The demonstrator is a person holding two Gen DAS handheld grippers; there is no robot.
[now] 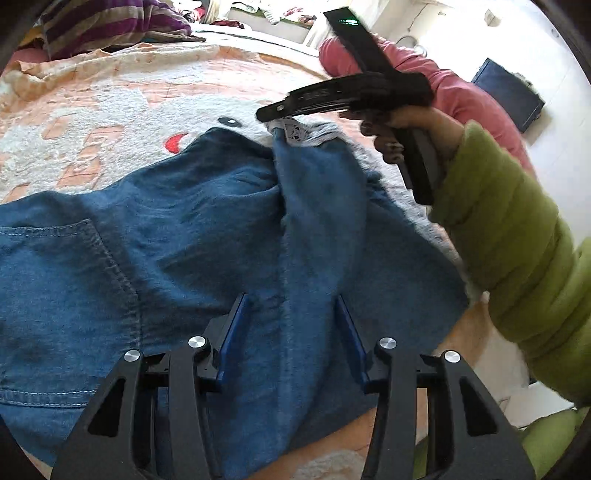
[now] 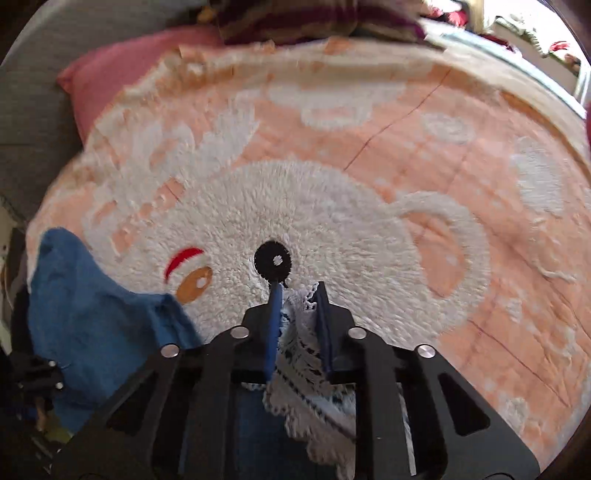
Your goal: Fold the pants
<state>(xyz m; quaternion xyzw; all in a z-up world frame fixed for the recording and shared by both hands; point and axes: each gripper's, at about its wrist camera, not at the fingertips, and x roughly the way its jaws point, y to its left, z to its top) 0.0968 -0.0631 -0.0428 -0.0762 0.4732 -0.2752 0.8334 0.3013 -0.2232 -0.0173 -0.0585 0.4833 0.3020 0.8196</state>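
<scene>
Blue denim pants lie spread on an orange and white fleece blanket, a back pocket at the left. My left gripper is open just above the denim, holding nothing. My right gripper is shut on the white lace hem of a pant leg and holds it lifted above the blanket. In the left wrist view that gripper shows at upper right, pinching the raised leg end. In the right wrist view more blue denim hangs at the left.
A pink pillow lies at the bed's right, another pink pillow at upper left in the right wrist view. A striped purple blanket lies at the far edge. The person's green sleeve crosses at right.
</scene>
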